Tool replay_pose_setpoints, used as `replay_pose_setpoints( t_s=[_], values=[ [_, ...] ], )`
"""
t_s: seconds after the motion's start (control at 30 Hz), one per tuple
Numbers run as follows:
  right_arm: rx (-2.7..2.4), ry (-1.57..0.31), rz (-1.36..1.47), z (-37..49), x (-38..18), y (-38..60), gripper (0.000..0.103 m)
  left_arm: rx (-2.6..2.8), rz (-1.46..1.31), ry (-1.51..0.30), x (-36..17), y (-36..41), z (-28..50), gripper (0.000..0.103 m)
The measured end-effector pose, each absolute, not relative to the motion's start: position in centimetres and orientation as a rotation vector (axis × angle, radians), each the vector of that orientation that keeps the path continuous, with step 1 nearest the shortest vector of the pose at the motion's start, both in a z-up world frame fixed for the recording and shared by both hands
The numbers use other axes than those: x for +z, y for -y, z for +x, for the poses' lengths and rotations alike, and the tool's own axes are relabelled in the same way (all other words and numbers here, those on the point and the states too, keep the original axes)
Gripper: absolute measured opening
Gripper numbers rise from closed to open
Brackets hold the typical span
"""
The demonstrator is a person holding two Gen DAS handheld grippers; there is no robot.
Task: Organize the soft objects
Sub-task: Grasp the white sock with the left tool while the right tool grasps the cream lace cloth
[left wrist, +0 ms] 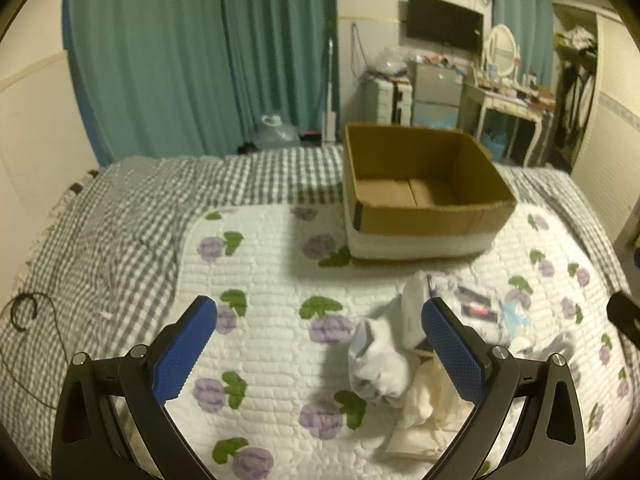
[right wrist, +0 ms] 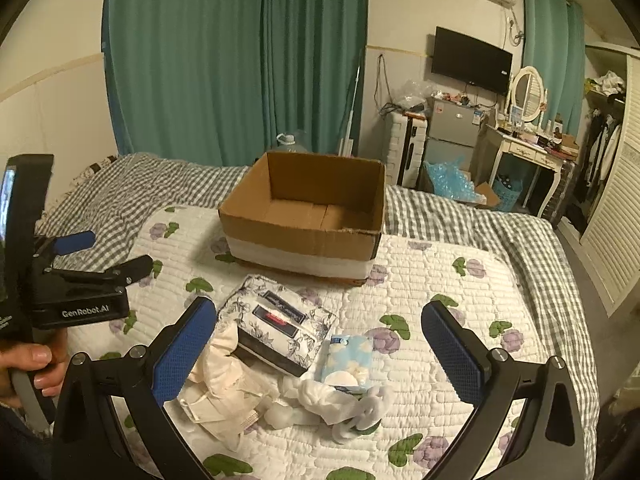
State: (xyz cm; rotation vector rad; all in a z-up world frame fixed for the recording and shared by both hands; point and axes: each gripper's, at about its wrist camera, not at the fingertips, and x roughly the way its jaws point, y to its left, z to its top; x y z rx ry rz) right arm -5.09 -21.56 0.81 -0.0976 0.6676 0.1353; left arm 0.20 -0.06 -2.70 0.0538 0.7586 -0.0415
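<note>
The blue-padded fingers [right wrist: 452,350] of the right gripper [right wrist: 318,350] were spread wide and empty above a heap of soft white socks [right wrist: 320,398] and a floral tissue pack [right wrist: 280,320], lying on the quilted bed [right wrist: 440,280] just ahead, nearer this gripper; the open brown cardboard box [right wrist: 304,236] stood beyond. The left gripper [left wrist: 320,352], likewise wide and empty, was held beside a white sock [left wrist: 376,364].

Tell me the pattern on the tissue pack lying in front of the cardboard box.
Dark floral print on white; the tissue pack shows best in the right wrist view.

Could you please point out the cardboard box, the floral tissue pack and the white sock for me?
cardboard box [right wrist: 308,236]: right wrist view, front wall.
floral tissue pack [right wrist: 280,320]: right wrist view, top face.
white sock [left wrist: 376,364]: left wrist view, middle of its bunched body.
</note>
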Motion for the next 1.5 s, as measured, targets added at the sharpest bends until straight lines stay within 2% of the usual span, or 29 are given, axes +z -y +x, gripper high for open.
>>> replay_pose_setpoints(
  t_s=[0.37,0.57,0.7,0.77,0.8,0.83,0.87,0.9,1.3,1.5],
  values=[
    [0.309,-0.774,-0.127,-3.0,-4.2,19.0,0.103,-0.004,0.076,-0.989,-10.2,-0.1,3.6,0.103],
    [0.428,-0.889,-0.134,-1.9,-8.3,16.9,0.103,-0.054,0.087,-0.992,-11.3,0.3,4.5,0.103],
    [0.466,-0.934,-0.140,-1.1,-10.0,15.7,0.091,-0.060,0.082,-0.998,-11.6,0.0,5.2,0.103],
    [0.482,-0.963,-0.146,-0.7,-11.1,15.1,0.078,-0.061,0.076,-1.005,-11.7,-0.3,5.3,0.103],
    [0.486,-0.975,-0.153,-0.6,-11.5,14.9,0.058,-0.060,0.074,-1.009,-11.8,-0.5,5.4,0.103],
    [0.490,-0.989,-0.167,-0.6,-11.9,14.6,0.027,-0.060,0.069,-1.015,-11.9,-0.7,5.4,0.103],
    [0.485,-1.003,-0.189,-0.7,-12.3,14.4,0.015,-0.063,0.061,-1.023,-12.0,-0.9,5.4,0.103],
    [0.473,-1.006,-0.210,-0.9,-12.5,14.3,0.009,-0.068,0.050,-1.036,-12.2,-1.1,5.4,0.103],
    [0.318,-0.886,-0.256,-1.7,-9.0,16.7,0.008,-0.209,0.058,-1.044,-11.7,2.1,3.9,0.103],
    [0.312,-0.889,-0.237,-1.5,-9.0,17.4,0.008,-0.227,0.124,-1.115,-13.8,4.4,4.5,0.103]
  ],
)
